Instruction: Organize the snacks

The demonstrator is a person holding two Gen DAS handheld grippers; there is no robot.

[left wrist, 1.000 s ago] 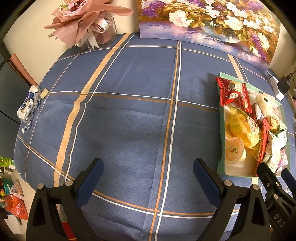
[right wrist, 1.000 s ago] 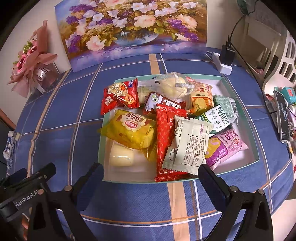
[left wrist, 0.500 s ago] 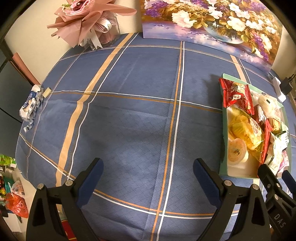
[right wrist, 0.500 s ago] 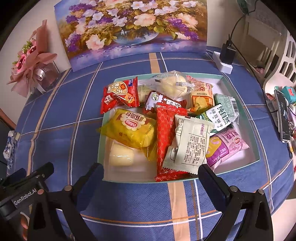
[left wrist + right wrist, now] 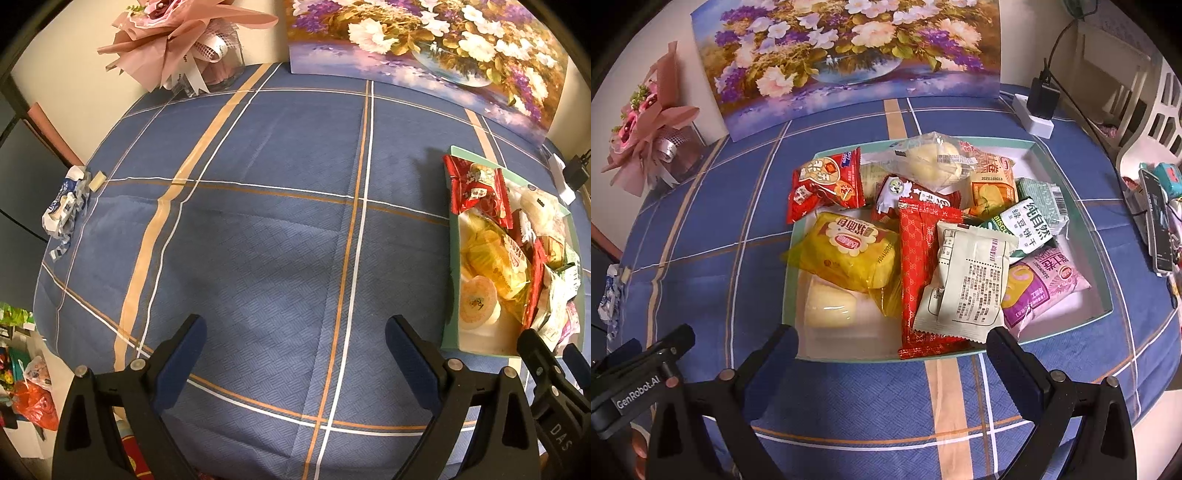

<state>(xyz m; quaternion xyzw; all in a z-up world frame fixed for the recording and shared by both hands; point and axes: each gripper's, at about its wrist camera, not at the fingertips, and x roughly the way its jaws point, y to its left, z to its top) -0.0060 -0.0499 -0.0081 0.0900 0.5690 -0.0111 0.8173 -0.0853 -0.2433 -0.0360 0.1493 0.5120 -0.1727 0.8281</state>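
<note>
Crinkly wrappers fill the teal tray [image 5: 1071,332], so the right hand-held gripper [image 5: 892,345], jaws apart like the left hand-held gripper [image 5: 295,332], should pinch the topmost cream packet [image 5: 967,280].

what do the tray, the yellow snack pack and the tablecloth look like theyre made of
Tray: probably cardboard, matte teal outside, white inside, with thin straight walls.
Yellow snack pack: glossy see-through plastic film; it crinkles and glints.
Tablecloth: seemingly woven fabric, matte, with a basket-weave texture and soft creases.
</note>
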